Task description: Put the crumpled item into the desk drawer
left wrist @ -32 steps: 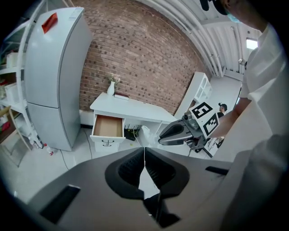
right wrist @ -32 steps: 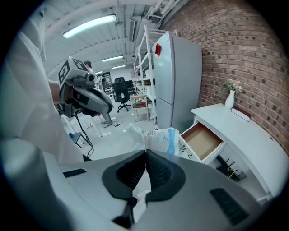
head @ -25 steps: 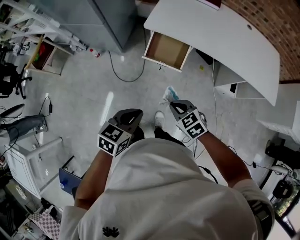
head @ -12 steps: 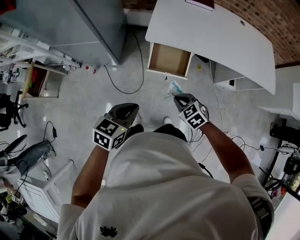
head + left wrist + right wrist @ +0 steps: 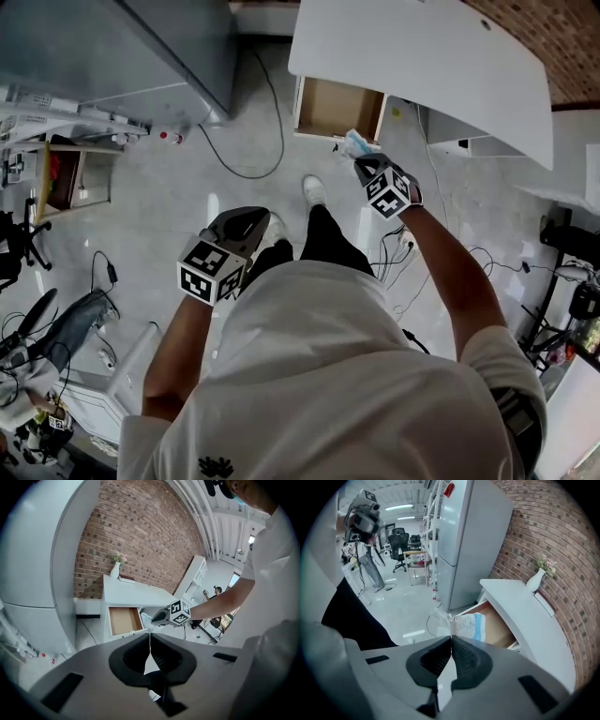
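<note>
**Crumpled item held at the open drawer**

My right gripper (image 5: 359, 161) has its jaws clamped on the crumpled item (image 5: 354, 143), which is in the air just beside the front edge of the open desk drawer (image 5: 337, 108). My left gripper (image 5: 255, 219) hangs well apart from it, jaws together on nothing.

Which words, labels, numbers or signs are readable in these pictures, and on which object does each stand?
None can be read.
Crumpled item, held in the right gripper jaws: blue print, no legible words.
Marker cube on the left gripper, likewise on the right: black-and-white squares, no letters.
Shirt emblem: a small black figure, no words.
</note>
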The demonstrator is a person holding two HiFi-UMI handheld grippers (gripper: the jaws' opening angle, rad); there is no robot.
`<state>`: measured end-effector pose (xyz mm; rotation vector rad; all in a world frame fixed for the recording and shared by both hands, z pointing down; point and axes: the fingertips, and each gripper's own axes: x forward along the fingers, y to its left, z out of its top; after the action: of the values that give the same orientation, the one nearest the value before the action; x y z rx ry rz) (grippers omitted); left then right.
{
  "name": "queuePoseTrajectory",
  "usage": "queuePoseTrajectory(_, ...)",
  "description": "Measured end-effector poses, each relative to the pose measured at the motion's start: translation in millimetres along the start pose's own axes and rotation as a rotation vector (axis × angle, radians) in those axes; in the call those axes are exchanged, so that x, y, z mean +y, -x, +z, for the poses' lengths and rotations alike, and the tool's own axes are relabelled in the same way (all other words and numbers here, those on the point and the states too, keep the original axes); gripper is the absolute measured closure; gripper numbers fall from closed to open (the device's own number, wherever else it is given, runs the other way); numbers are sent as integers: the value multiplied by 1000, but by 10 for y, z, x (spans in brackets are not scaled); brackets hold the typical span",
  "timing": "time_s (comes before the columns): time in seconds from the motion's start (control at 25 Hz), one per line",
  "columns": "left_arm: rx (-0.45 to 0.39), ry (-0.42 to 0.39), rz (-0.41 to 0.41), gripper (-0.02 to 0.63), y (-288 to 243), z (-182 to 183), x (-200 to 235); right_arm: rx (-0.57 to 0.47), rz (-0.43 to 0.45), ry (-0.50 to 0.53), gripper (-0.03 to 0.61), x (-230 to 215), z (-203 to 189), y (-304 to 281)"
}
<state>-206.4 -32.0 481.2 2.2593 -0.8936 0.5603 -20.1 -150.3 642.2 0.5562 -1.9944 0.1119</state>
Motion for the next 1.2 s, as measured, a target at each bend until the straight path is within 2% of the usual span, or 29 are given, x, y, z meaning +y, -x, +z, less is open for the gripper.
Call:
queuePoseTrajectory(0.2,19,40,4,589,-402,206,68,31,8,64,549,-597,-68,-497)
queuePoseTrajectory(0.56,64,104,26,589,-1115,506,248,110,46,101,549,-1415,-398,-1498)
queuePoseTrajectory(0.92,108,143,67,589,-1652,629,364,181,79,147,549,-1823,-740,-2233)
queuePoseTrajectory(1.08,93,214,59,589,-1764,656,404,210,90,170,549,-1871,-821,-2515)
queuePoseTrajectory(1.2,92,227,74,589,-1822,643,456,230,97,181,549,-1888,-882,-2673)
